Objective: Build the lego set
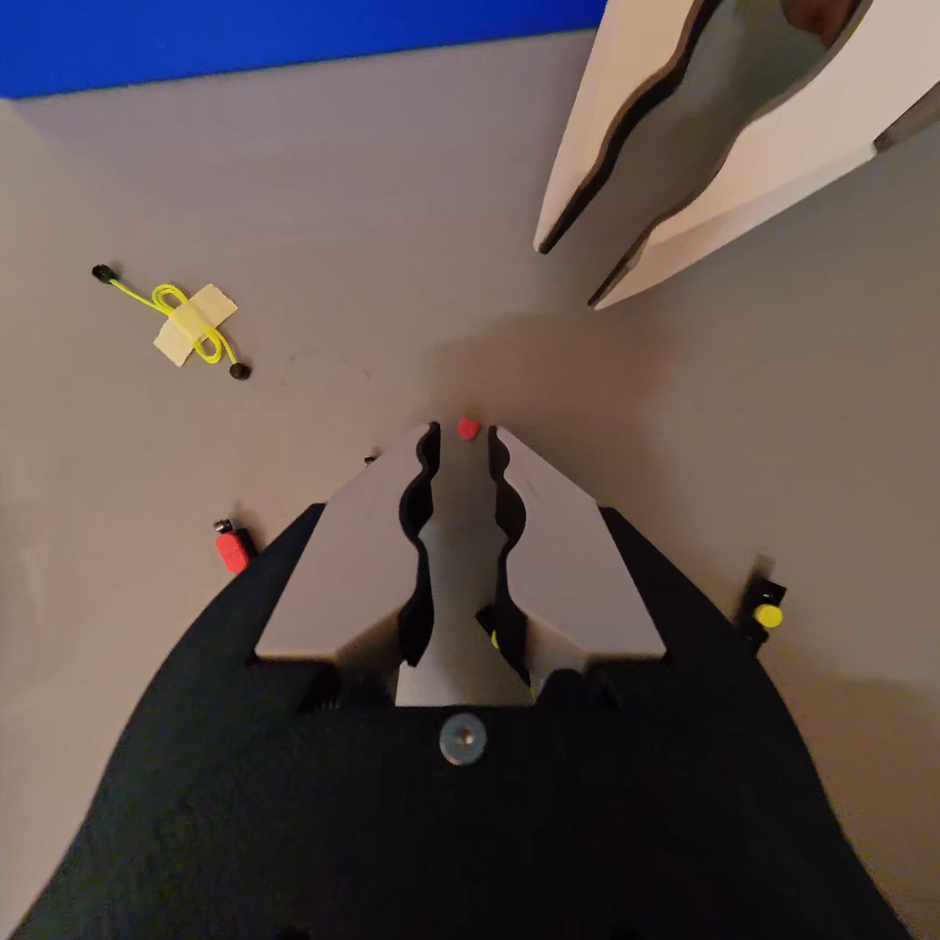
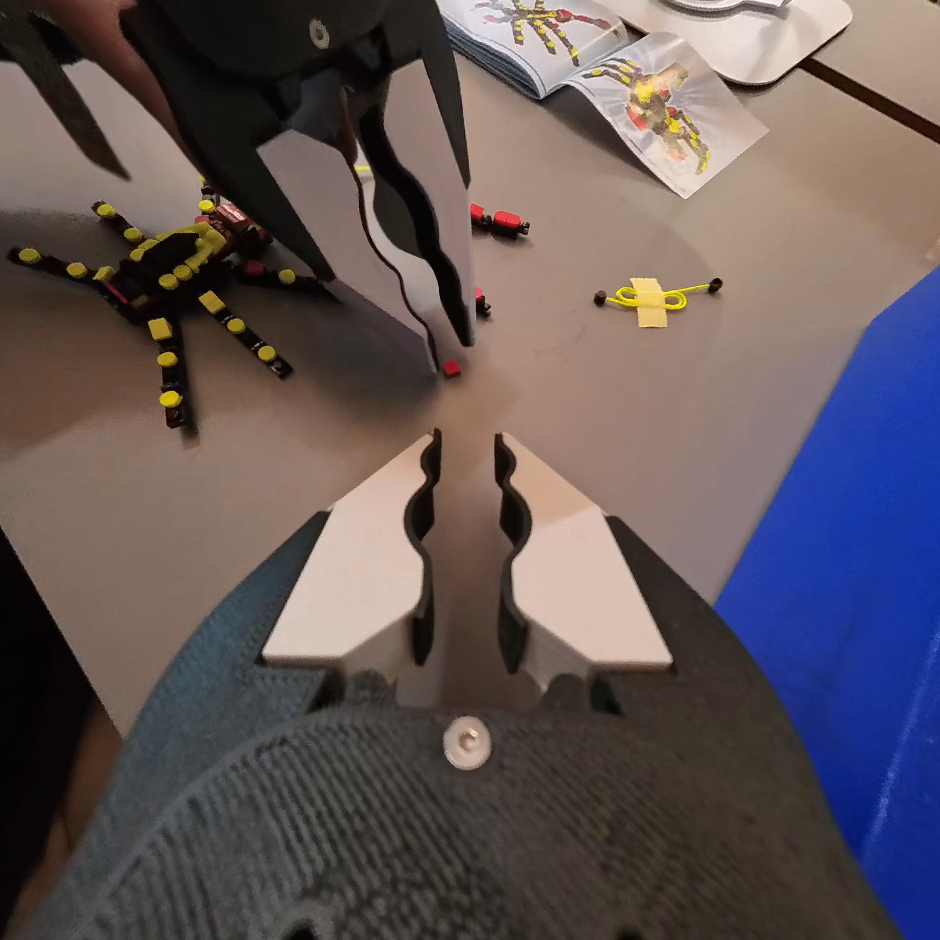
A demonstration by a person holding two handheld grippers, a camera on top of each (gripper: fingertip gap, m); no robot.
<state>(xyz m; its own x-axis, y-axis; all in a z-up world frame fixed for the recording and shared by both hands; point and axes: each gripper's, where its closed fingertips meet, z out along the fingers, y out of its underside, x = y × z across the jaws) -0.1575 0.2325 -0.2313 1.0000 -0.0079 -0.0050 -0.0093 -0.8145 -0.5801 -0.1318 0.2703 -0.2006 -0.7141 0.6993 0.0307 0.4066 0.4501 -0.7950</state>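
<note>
A tiny red lego piece [image 1: 468,428] lies on the grey table just past my left gripper's tips. My left gripper [image 1: 464,430] is open and empty, its tips down at the table on either side of the piece. In the right wrist view the same piece [image 2: 451,368] sits between the left gripper's fingertips [image 2: 465,335]. My right gripper [image 2: 467,437] is open and empty, a short way from the piece, facing the left gripper. It also shows in the left wrist view [image 1: 564,277]. A black, red and yellow lego spider [image 2: 168,274] lies at the left.
A yellow cord with black ends, taped in the middle [image 2: 653,300], lies to the right. Red and black joint pieces [image 2: 501,221] lie behind the left gripper. An open instruction booklet [image 2: 605,66] lies at the back. A blue surface [image 2: 854,508] borders the table. There is about 6 centimetres between the tips of the two grippers.
</note>
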